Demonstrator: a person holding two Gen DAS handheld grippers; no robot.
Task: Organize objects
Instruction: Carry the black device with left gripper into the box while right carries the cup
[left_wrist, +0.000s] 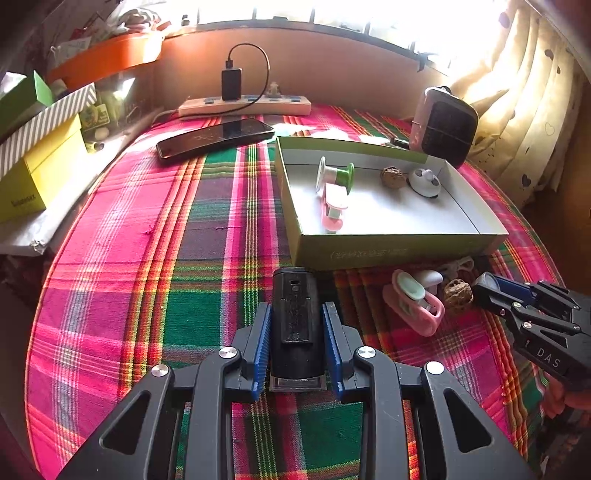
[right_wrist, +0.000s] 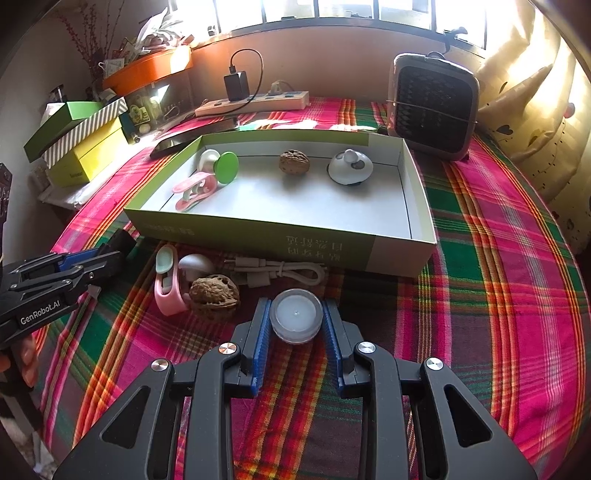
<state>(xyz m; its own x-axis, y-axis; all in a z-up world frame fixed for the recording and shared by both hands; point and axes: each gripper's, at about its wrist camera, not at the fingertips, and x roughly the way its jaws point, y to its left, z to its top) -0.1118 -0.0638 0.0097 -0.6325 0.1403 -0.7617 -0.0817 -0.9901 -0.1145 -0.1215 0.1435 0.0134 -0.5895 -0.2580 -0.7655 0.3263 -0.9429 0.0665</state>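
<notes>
My left gripper (left_wrist: 295, 314) is shut on a black rectangular device (left_wrist: 294, 314), held over the plaid cloth just before the green box (left_wrist: 388, 251). My right gripper (right_wrist: 295, 314) is shut on a round translucent white cap (right_wrist: 295, 320), in front of the same box (right_wrist: 332, 254). Inside the box lie a green spool (right_wrist: 223, 166), a pink clip (right_wrist: 195, 190), a walnut (right_wrist: 293, 161) and a white round gadget (right_wrist: 350, 167). On the cloth before the box lie a pink clip (right_wrist: 167, 284), a white mushroom-shaped piece (right_wrist: 195, 264), a walnut (right_wrist: 214, 295) and a white cable (right_wrist: 280, 271).
A phone (left_wrist: 216, 138) and a power strip (left_wrist: 245, 105) with a charger lie at the back. A small heater (right_wrist: 434, 107) stands back right. Stacked boxes (right_wrist: 85, 144) and an orange tray (right_wrist: 147, 70) are at left. A curtain (right_wrist: 535, 122) hangs at right.
</notes>
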